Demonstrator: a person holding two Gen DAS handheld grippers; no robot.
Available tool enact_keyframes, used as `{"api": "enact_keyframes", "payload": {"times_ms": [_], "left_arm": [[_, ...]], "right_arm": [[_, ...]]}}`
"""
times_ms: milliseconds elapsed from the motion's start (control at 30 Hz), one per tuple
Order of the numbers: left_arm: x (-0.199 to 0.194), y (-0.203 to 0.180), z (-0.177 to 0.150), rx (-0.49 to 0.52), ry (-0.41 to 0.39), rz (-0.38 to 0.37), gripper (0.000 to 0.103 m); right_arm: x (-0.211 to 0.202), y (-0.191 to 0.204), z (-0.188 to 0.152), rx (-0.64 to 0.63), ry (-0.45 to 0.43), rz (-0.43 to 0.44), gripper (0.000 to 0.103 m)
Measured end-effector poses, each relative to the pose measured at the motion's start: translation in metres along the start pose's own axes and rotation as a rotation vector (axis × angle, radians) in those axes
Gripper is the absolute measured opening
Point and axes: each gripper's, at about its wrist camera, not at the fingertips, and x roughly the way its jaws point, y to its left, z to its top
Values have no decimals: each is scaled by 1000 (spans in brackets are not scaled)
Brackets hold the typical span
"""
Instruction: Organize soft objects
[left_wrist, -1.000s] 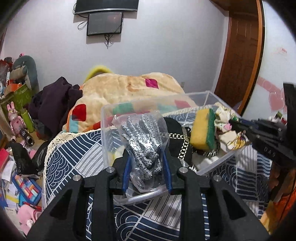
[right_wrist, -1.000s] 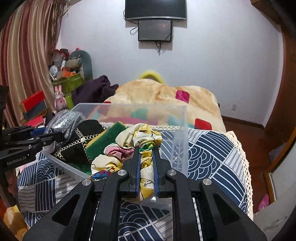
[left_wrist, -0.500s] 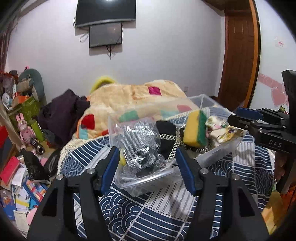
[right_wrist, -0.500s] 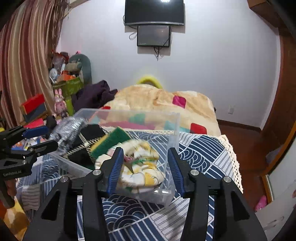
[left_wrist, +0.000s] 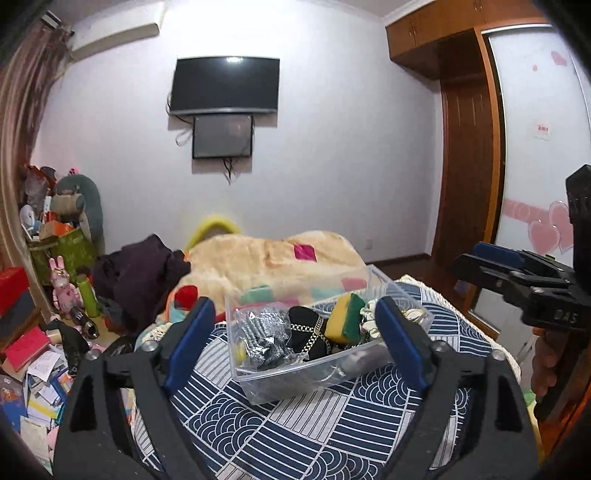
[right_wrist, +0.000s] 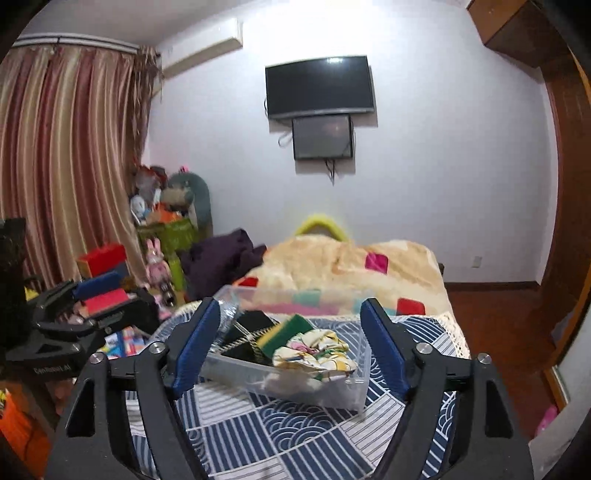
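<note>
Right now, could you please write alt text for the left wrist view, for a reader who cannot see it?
The open left gripper frames a clear plastic box on a blue patterned cloth, holding bagged gloves, a black item and a yellow-green sponge. The right gripper shows at right.

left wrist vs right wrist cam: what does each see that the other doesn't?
Left wrist only: the bagged gloves in full, the wardrobe door with heart stickers and the right gripper from the side.
Right wrist only: the striped curtains.
Both: the clear bin, sponge, floral cloth and wall TV.
</note>
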Motion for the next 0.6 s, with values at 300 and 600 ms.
{"api": "enact_keyframes", "payload": {"times_ms": [300, 600], "left_arm": [[-28, -12, -12, -21, -66, -1, 100], [-33, -21, -27, -21, -81, -1, 102]], "right_arm": [[-22, 13, -14, -31, -76, -17, 101], [-30, 16, -31, -24, -90, -20, 101]]}}
